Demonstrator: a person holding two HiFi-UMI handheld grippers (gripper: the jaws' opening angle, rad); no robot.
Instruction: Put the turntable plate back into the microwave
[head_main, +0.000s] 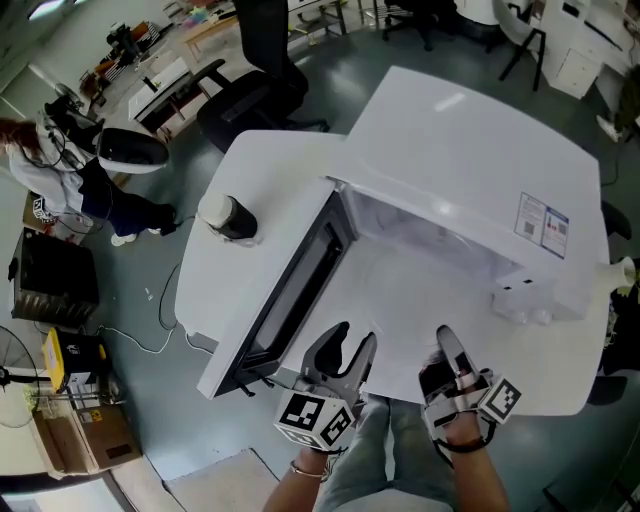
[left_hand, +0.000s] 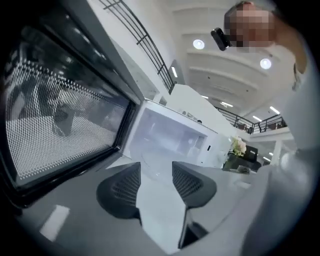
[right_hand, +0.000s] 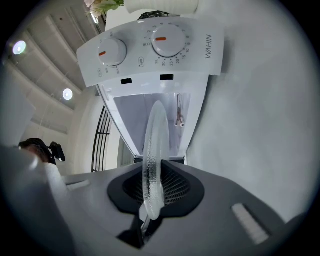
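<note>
Two grippers sit at the near edge of the table (head_main: 265, 165), in front of the microwave (head_main: 470, 150). Its door (head_main: 300, 290) is swung wide open to the left, so the cavity (head_main: 420, 235) is already clear to receive the plate.

The right gripper (head_main: 448, 345) has its jaws closed on the near rim of the glass turntable plate (right_hand: 152, 150). In the right gripper view the plate runs edge-on from between the pads toward the open cavity, below the panel with its two dials (right_hand: 167, 40). In the head view the clear glass is only a faint outline between the gripper and the opening. It seems to lie roughly flat at the mouth of the cavity, though how far its far edge reaches inside I cannot tell.

The left gripper (head_main: 355, 337) is just left of the right one, near the door's lower edge. Its jaws are spread wide with nothing between them.

By my reading, the opening and the pick-up are done and the placing is not. The plate has yet to be carried in, settled level on the cavity floor and let go.

A lidded cup (head_main: 228, 215) stands on the table to the far left, well apart from all this.
</note>
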